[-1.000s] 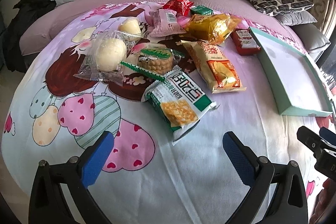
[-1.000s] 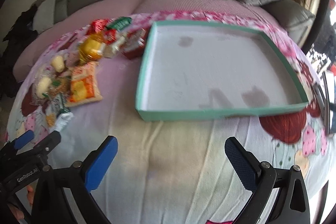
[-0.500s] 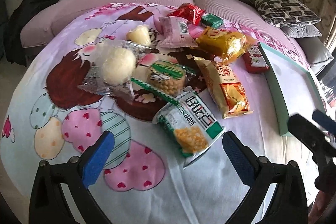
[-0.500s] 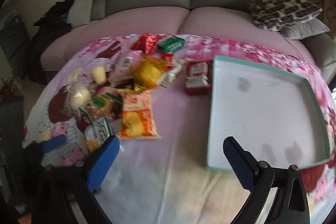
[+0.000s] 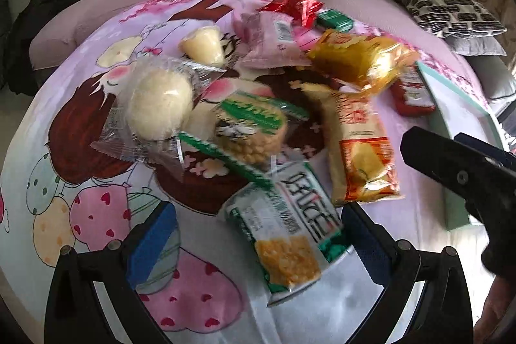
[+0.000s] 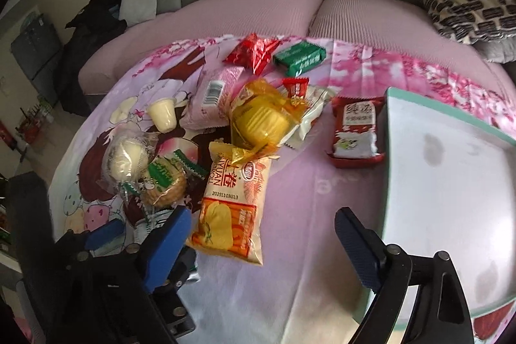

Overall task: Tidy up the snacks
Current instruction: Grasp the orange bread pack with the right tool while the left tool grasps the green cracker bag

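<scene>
Snacks lie in a loose pile on a cartoon-print cloth, left of the teal-rimmed tray, which holds nothing visible. Left gripper stands wide, jaws straddling the near end of the green-white cracker pack, pads not pressing it. Right gripper is also wide, its jaws having just been closing a little, with the lower end of the orange-yellow cracker bag just ahead between the fingers, not gripped. Beyond: round biscuit pack, clear-wrapped white bun, yellow wrapped snack, red box pack just beside the tray's left wall.
</scene>
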